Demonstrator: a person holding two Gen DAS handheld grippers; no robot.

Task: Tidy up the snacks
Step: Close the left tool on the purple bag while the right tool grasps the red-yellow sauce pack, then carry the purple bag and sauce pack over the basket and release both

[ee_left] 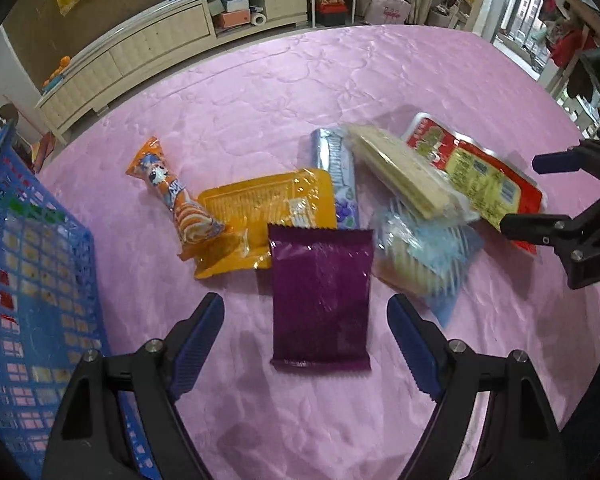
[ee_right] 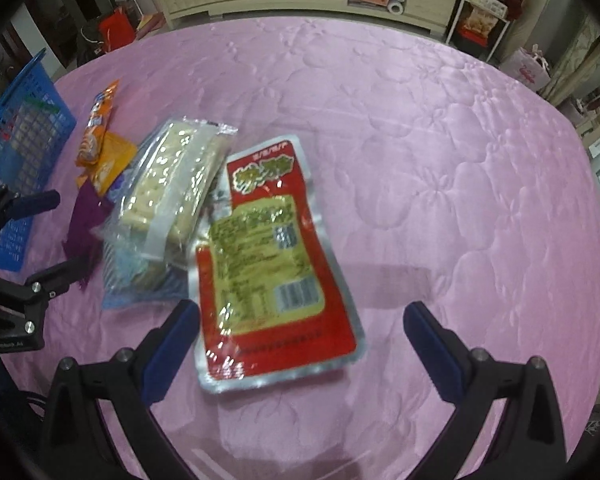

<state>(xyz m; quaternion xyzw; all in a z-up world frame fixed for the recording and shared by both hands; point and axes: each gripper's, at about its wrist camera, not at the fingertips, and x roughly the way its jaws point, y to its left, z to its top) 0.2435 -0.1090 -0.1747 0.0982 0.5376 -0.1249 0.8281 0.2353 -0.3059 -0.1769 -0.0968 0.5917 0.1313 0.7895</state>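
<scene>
The snacks lay in a loose, overlapping pile on the pink quilted tablecloth [ee_left: 260, 80]. Nearest the left gripper [ee_left: 306, 336] was a purple packet [ee_left: 320, 300], flat on the cloth, its far end overlapping the orange flat packet [ee_left: 264, 208]. An orange cone-shaped wrapper [ee_left: 172, 192] rested against that packet's left side. To the right sat a blue-and-white stick pack [ee_left: 338, 168], a clear cracker pack [ee_left: 404, 172] lying on top of a blue-tinted clear bag [ee_left: 420, 256], and a red foil pouch [ee_right: 272, 272] at the right edge of the pile. A blue plastic basket [ee_left: 32, 280], already holding some small packets, stood at the left of the table.

The left gripper was released, jaws spread wide on either side of the purple packet's near end, holding nothing. The right gripper [ee_right: 300, 332] was likewise released and empty, its left finger just beside the red foil pouch, the pouch's near end between the jaws.

The step in hand appeared to be picking one packet for transfer to the basket. Recommended procedure: lower the jaws until the packet's near edge lies between the pads; close across the short width, not the length; lift clear before moving sideways, so that overlapped neighbours are not dragged. The foil and film surfaces would probably slip, so a firm grip on the sealed edge is advised.
</scene>
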